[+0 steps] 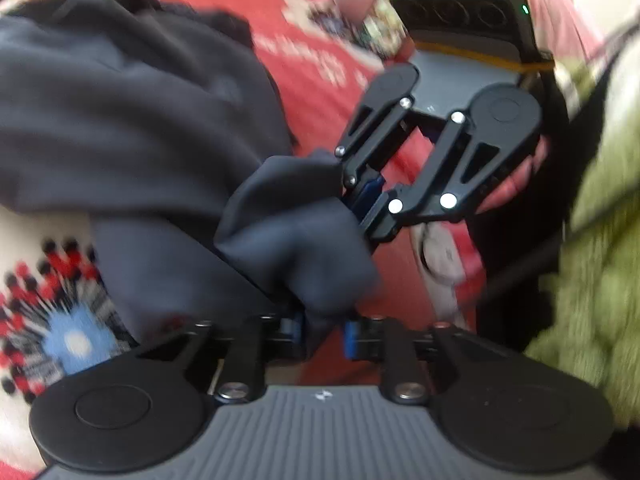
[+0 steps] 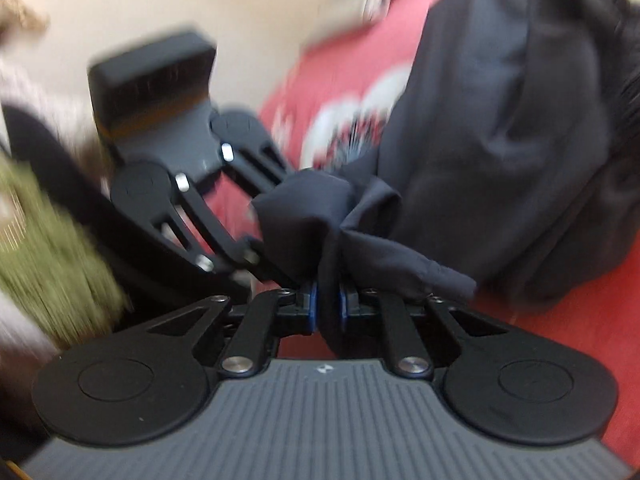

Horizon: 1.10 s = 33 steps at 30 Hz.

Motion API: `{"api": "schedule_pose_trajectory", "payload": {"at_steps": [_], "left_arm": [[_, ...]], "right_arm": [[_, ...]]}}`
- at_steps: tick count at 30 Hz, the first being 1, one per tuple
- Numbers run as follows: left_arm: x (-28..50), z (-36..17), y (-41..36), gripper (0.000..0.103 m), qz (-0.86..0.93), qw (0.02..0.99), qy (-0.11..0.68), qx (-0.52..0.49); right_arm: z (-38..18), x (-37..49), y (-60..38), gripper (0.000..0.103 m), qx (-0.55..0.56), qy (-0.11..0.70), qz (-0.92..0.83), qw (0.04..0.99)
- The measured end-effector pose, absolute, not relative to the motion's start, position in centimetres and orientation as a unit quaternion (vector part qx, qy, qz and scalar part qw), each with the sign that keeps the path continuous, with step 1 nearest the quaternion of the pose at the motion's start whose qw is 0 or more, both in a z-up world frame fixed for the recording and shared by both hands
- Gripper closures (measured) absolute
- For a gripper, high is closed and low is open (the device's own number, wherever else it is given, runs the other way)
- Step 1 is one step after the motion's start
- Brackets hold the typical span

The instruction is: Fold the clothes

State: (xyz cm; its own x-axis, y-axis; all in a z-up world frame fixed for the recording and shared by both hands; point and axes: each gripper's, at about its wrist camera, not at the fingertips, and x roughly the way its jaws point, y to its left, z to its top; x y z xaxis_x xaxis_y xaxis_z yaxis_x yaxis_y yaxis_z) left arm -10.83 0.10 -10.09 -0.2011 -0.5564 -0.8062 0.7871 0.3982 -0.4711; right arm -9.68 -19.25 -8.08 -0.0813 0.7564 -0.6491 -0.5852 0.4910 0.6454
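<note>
Both views blurring heavily; print on red patterned cloth (image 1: 320,72) staying unreadable. Dark navy garment (image 1: 132,120) lying bunched on that cloth, its bunched corner lifting between both tools. Left hand-held gripper (image 1: 322,330) pinching navy fabric between blue pads. Right hand-held gripper (image 2: 328,308) pressing almost together on fold of same garment. Fingertips of each hiding under fabric. Green fuzzy cloth (image 1: 592,264) sitting at frame edge, cut off. Person's hand (image 1: 516,184) partly showing behind right tool.
</note>
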Motion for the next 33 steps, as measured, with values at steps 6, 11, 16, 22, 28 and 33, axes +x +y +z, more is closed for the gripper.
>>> {"api": "schedule_pose_trajectory", "payload": {"at_steps": [6,11,16,22,28,33], "left_arm": [[-8.1,-8.5,2.7,0.056,-0.512,0.657,0.543,0.106],[-4.1,-6.6,4.4,0.054,-0.467,0.718,0.511,0.073],[-1.1,-5.5,3.2,0.047,-0.441,0.772,0.455,0.044],[1.6,-7.1,-0.5,0.043,-0.409,0.807,0.423,0.049],[4.8,-10.3,-1.6,0.049,-0.303,0.834,0.458,0.061],[6.8,-11.5,0.7,0.06,-0.256,0.842,0.474,0.028]], "right_arm": [[-11.5,-13.3,-17.6,0.094,-0.015,0.626,0.518,0.583],[-10.5,-13.9,-18.0,0.088,-0.047,0.629,0.512,0.583],[-5.6,-9.0,-23.4,0.066,0.024,0.578,0.48,0.66],[-2.7,-2.6,-31.6,0.031,0.192,0.478,0.351,0.782],[-8.9,-0.6,-33.7,0.029,0.294,0.5,0.246,0.776],[-8.4,-0.7,-31.4,0.067,0.26,0.501,0.281,0.776]]}}
